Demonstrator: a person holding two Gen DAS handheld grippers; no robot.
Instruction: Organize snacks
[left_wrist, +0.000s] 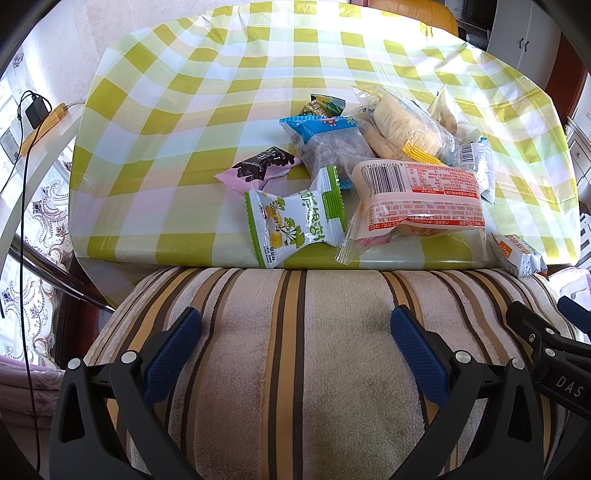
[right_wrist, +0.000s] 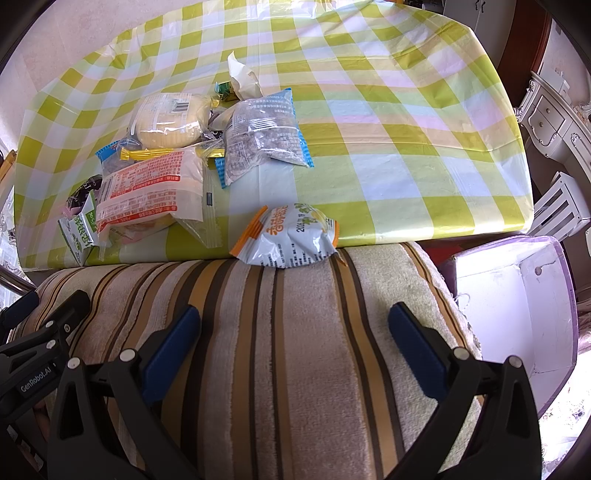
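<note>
- Over the striped towel (right_wrist: 295, 350), short of the table (right_wrist: 406, 110) edge, we hold both tongs level: the left gripper (left_wrist: 295, 332) and the right gripper (right_wrist: 295, 332) each stand wide open, blue pads well apart, with nothing between them
- Beyond the towel, the snacks lie in a loose heap on the checked cloth; nearest the towel on the left side are the green-and-white packet (left_wrist: 295, 225) and the red-printed clear bag (left_wrist: 417, 199), the bag overlapping its neighbours
- The orange-edged packet (right_wrist: 291, 236) sits apart from the heap, half off the table edge and touching the towel, straight ahead of the right gripper
- We judge the sorting not yet begun, so the first pick is the step in hand
- To do it well, we would take the orange-edged packet first with the right gripper, closing on its crimped end rather than the puffed middle, which may slip or crush
- To the right of the towel stands a white open box (right_wrist: 517, 295), a likely place to put things, though we cannot tell for sure
- With the left gripper we would lift the green-and-white packet by a sealed edge, without dragging the heap
</note>
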